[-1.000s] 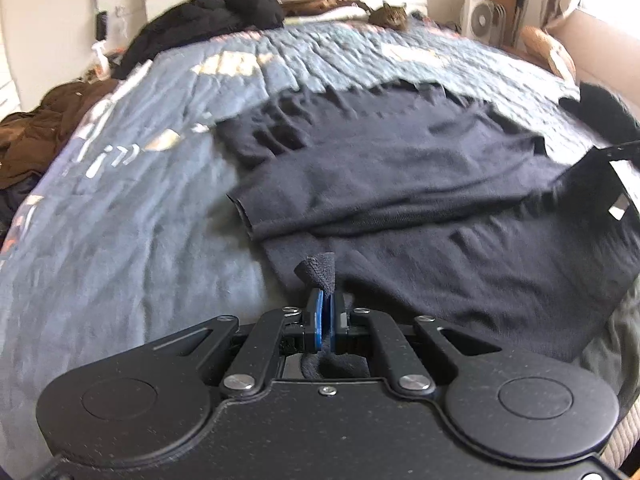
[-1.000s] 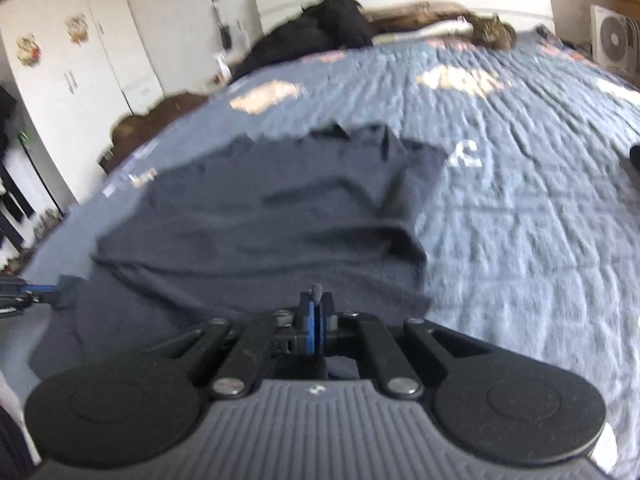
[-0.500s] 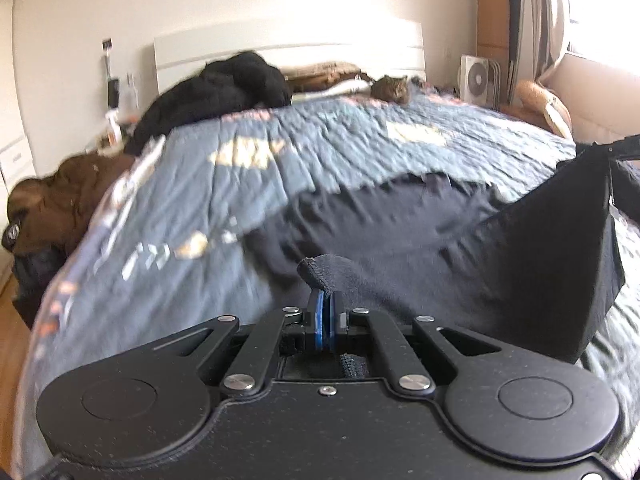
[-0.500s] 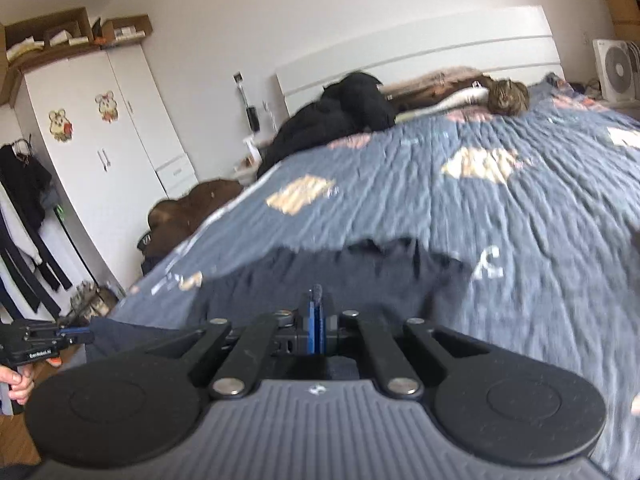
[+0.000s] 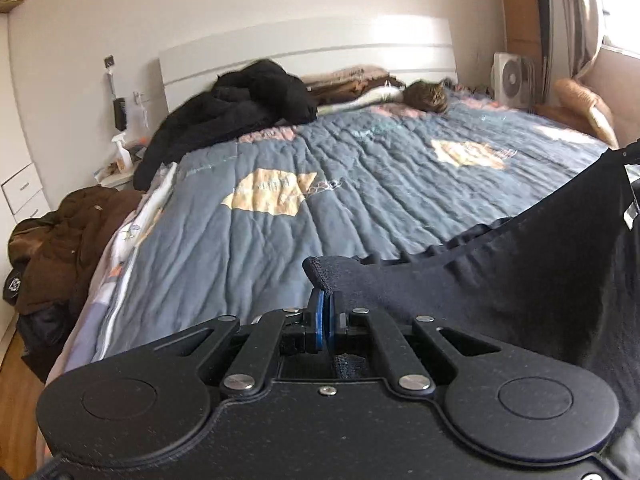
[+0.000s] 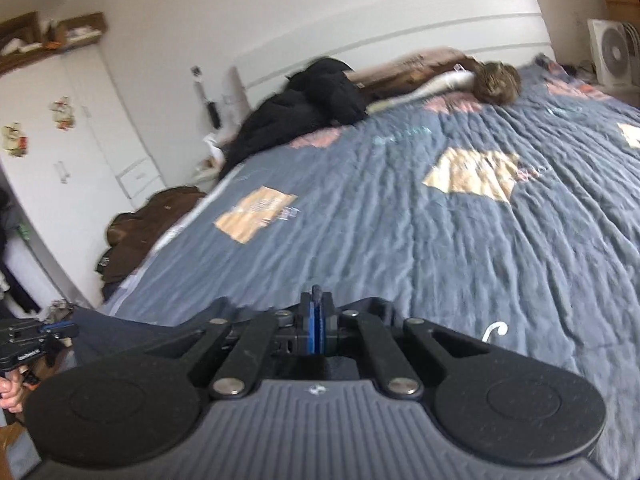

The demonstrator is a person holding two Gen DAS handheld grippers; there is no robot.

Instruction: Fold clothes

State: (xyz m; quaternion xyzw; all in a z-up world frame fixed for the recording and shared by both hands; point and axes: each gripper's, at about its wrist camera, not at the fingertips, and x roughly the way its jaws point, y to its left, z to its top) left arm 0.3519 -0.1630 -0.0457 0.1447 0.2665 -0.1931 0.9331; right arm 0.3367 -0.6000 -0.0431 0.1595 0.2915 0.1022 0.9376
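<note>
A dark navy sweater (image 5: 520, 280) hangs stretched in the air above the blue quilted bed (image 5: 360, 200). My left gripper (image 5: 322, 312) is shut on one corner of it, a fold of knit bunched over the blue pads. The cloth rises to the right edge of the left wrist view, where the right gripper pinches the other corner. In the right wrist view my right gripper (image 6: 316, 312) is shut on a thin edge of the sweater (image 6: 120, 332), which sags low at the left toward the left gripper (image 6: 60, 326), held by a hand (image 6: 12, 392).
A cat (image 5: 426, 96) lies near the white headboard (image 5: 312, 48), beside a heap of black clothing (image 5: 248, 108). Brown clothes (image 5: 68, 240) are piled off the bed's left side. A white fan (image 5: 512, 80) stands at the far right, a white wardrobe (image 6: 60, 140) at the left.
Both grippers have lifted the sweater off the bed, from lying flat a second ago to hanging in the air. The views have tilted up toward the headboard.
</note>
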